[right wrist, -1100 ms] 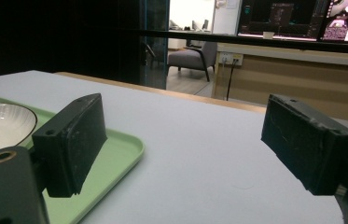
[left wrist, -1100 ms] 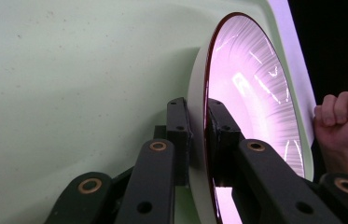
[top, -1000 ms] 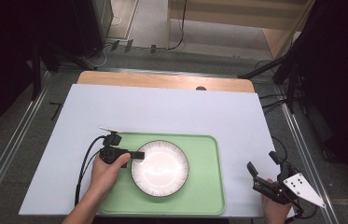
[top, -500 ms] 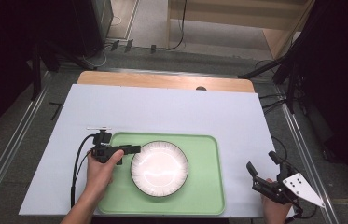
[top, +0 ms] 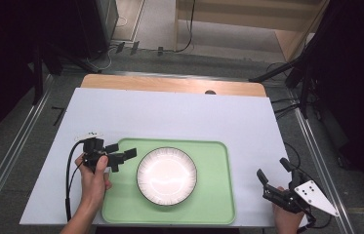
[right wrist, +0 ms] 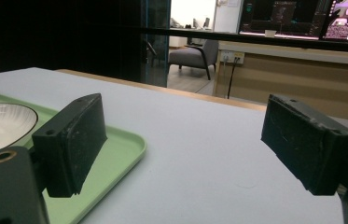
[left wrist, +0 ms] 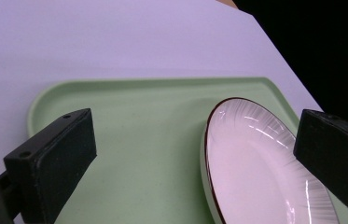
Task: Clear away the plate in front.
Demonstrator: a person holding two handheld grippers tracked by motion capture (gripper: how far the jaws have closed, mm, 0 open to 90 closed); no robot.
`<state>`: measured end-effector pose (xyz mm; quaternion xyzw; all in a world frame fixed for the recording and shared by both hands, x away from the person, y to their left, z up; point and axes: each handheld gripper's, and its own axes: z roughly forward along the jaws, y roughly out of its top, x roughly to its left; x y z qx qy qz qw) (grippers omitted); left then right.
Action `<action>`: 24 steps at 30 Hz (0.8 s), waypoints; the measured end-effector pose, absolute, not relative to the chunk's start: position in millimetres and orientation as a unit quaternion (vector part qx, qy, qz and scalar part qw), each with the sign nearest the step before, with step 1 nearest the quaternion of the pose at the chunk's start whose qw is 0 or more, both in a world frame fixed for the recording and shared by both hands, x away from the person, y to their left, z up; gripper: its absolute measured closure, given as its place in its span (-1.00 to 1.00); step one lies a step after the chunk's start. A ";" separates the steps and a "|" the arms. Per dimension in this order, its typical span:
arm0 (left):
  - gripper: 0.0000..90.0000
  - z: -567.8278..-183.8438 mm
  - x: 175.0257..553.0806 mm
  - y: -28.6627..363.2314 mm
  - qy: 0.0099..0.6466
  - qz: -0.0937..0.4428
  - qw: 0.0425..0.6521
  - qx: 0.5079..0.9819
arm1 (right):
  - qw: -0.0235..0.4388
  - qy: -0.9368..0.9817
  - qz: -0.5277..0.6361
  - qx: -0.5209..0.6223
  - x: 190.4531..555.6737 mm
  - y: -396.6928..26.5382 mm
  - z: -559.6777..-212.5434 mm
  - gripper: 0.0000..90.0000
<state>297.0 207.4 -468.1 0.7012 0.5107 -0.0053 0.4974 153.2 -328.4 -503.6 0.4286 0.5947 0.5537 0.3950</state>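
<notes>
I've drawn my left gripper (top: pixel 124 157) back from the white plate (top: pixel 167 176), off toward the green tray's (top: pixel 215 195) left edge; its jaws, touching the rim a second ago, now gape wide, holding nothing.

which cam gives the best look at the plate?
High view: the whole plate sits unobstructed on the green tray. Left gripper view shows its near rim close up, partly cropped. Right gripper view catches just an edge at far left.
</notes>
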 end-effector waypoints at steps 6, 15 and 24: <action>-1.00 -466.3 289.2 223.3 0.498 0.021 0.524 0.690 | 0.395 0.595 0.554 0.428 153.5 -328.3 -503.8 -0.68; -1.00 -468.2 277.9 240.8 0.491 0.055 0.526 0.692 | 0.395 0.596 0.552 0.428 153.5 -327.6 -503.8 -0.68; -1.00 -468.9 267.5 254.8 0.483 0.083 0.535 0.688 | 0.394 0.595 0.554 0.427 153.0 -327.9 -503.5 -0.68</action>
